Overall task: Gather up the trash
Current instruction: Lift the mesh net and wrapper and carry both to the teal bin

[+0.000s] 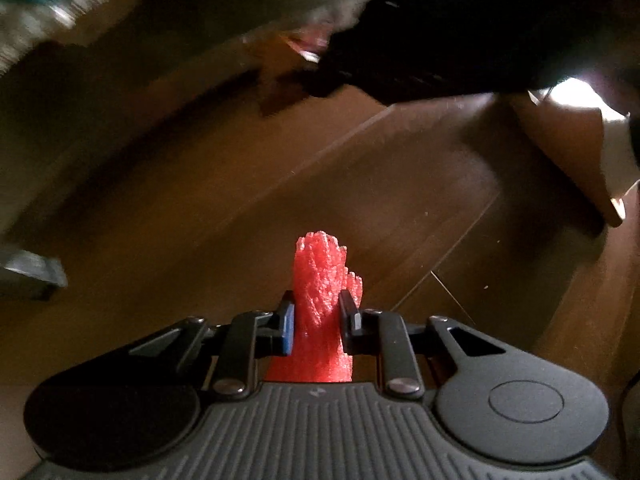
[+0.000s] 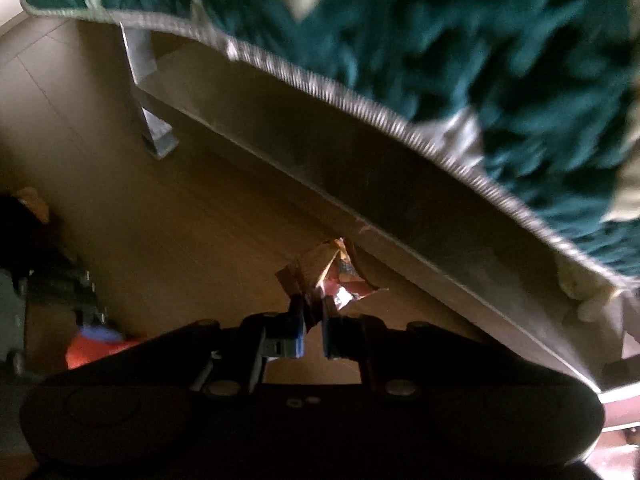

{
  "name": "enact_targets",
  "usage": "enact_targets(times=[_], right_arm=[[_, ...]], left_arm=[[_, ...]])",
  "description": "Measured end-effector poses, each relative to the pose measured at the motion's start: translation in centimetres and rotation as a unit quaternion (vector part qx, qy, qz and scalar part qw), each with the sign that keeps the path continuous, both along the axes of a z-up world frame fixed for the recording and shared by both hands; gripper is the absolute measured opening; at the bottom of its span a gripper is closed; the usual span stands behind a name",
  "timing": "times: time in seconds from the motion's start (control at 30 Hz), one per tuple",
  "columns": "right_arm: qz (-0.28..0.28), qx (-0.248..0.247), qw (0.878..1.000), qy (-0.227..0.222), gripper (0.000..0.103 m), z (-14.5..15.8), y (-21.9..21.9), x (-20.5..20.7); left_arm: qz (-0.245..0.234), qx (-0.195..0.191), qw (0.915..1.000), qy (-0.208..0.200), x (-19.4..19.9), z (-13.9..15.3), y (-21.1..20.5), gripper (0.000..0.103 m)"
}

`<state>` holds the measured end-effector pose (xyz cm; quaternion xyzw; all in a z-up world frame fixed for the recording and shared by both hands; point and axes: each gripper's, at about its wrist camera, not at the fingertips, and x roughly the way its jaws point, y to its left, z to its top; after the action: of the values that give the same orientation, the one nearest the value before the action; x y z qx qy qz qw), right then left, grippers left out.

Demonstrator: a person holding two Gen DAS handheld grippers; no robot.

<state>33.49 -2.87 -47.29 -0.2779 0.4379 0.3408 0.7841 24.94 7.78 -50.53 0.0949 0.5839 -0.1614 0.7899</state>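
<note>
The left gripper (image 1: 318, 320) has its fingers closed on a piece of red foam netting (image 1: 320, 284), which stands up between the pads with its frayed top above them. The right gripper (image 2: 312, 320) pinches the corner of a crumpled snack wrapper (image 2: 332, 276), orange and red with a foil glint; the rest of the wrapper hangs free beyond the fingertips.

Both pieces of trash appear lifted clear of the wooden floor (image 1: 360, 184), so the step in hand is probably carrying them to a bin, which is not in view. To do it well, keep both grips firm, since the wrapper is held only by an edge and could slip.

Outward from the right gripper, a pale furniture panel (image 2: 360, 184) runs diagonally just beyond the wrapper, with a green patterned rug or blanket (image 2: 480, 60) above it. In the left view, a blurred dark shape (image 1: 460, 32) hangs ahead. Open floor lies ahead of the left gripper, offering the freest room to move.
</note>
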Motion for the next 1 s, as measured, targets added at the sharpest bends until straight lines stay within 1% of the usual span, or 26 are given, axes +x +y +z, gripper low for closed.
enact_targets(times=[0.07, 0.17, 0.3, 0.43, 0.53, 0.63, 0.7, 0.83, 1.0], right_arm=[[-0.005, -0.004, 1.0, 0.005, 0.007, 2.2, -0.1, -0.8], [-0.015, 0.004, 1.0, 0.003, 0.007, 6.8, -0.8, -2.7], [-0.04, 0.034, 0.998, -0.018, 0.007, 14.8, -2.7, -5.6], [-0.069, 0.07, 0.994, -0.057, 0.007, 22.9, -4.9, -8.1], [-0.096, 0.096, 0.987, -0.082, 0.007, 28.6, -6.9, -9.6], [-0.116, 0.127, 0.978, -0.119, 0.007, 34.0, -9.1, -11.7], [-0.125, 0.145, 0.972, -0.135, 0.007, 37.1, -10.7, -12.9], [-0.137, 0.169, 0.959, -0.18, 0.007, 43.3, -14.3, -15.5], [-0.166, 0.199, 0.939, -0.226, 0.007, 50.3, -20.3, -18.3]], left_arm=[[0.01, 0.002, 0.9999, -0.008, 0.1, 2.9, 0.6, 0.021], [0.038, -0.012, 0.9991, -0.017, -0.1, 7.8, 1.9, 0.021], [0.041, -0.02, 0.9971, -0.061, -0.5, 15.6, 0.9, 0.021], [0.078, -0.044, 0.9913, -0.096, -1.2, 23.3, -0.4, 0.021], [0.108, -0.065, 0.9832, -0.132, -2.4, 29.4, -1.4, 0.021], [0.127, -0.08, 0.9732, -0.175, -3.6, 35.3, -2.9, 0.021], [0.135, -0.088, 0.9668, -0.199, -4.0, 39.1, -4.2, 0.021], [0.131, -0.101, 0.9556, -0.244, -5.2, 45.9, -7.1, 0.021], [0.106, -0.119, 0.9415, -0.297, -6.1, 53.7, -12.9, 0.021]])
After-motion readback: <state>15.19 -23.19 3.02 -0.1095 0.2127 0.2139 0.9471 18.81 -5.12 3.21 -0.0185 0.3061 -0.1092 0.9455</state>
